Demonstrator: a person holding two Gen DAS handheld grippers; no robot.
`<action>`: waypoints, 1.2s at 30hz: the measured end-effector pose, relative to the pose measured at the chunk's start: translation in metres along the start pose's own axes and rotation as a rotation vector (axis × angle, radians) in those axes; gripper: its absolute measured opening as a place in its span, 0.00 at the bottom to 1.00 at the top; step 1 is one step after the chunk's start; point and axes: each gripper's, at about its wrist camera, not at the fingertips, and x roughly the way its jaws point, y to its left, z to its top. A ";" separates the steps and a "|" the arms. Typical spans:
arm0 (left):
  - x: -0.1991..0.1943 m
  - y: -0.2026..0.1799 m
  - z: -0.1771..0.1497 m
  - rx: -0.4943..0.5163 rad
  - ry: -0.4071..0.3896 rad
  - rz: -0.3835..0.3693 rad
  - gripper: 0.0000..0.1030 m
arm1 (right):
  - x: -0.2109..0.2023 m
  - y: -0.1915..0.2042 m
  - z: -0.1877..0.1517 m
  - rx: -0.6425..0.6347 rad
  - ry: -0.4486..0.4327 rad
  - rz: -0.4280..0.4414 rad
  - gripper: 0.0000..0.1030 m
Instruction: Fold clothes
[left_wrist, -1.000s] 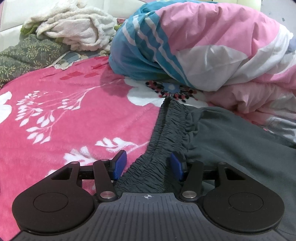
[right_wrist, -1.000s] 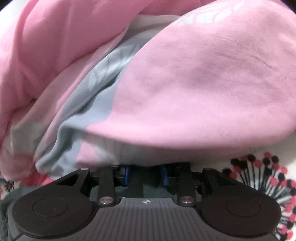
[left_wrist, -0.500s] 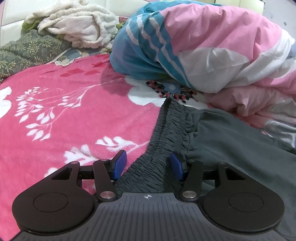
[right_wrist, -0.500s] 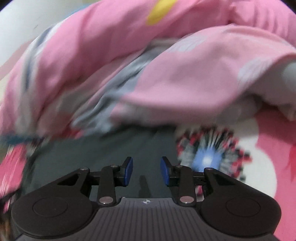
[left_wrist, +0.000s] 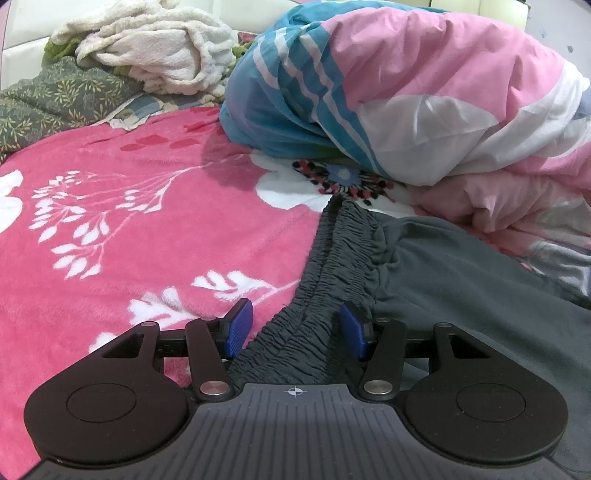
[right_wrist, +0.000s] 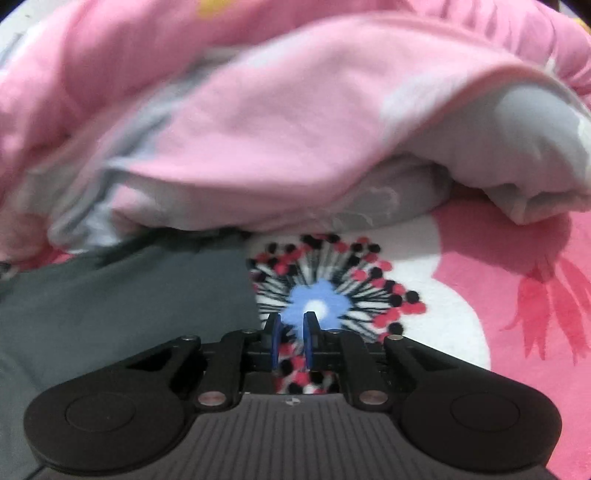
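**Left wrist view: waistband runs straight out between the open jaws**

Pink floral blanket covers the bed; a bunched pink-and-blue duvet sits at the far side w/ its edge over the grey trousers. Trousers lie spread to the right. Their gathered waistband has its long axis running fwd, away from the left gripper, and passes between the blue pads, which stand wide apart, not pinching. Left is thus the nearer one. Right gripper hovers over the blanket's flower print, just right of the trouser edge; jaws nearly closed, nothing between them.
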 end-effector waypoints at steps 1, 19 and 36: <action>0.000 0.000 0.000 0.000 0.000 0.000 0.51 | -0.006 0.000 -0.007 -0.013 0.012 0.026 0.13; 0.000 0.003 0.001 -0.025 0.010 -0.014 0.51 | -0.059 0.001 -0.068 -0.083 0.071 0.102 0.14; -0.001 0.003 0.000 -0.014 0.008 -0.014 0.52 | 0.014 0.027 0.037 -0.089 -0.138 -0.062 0.15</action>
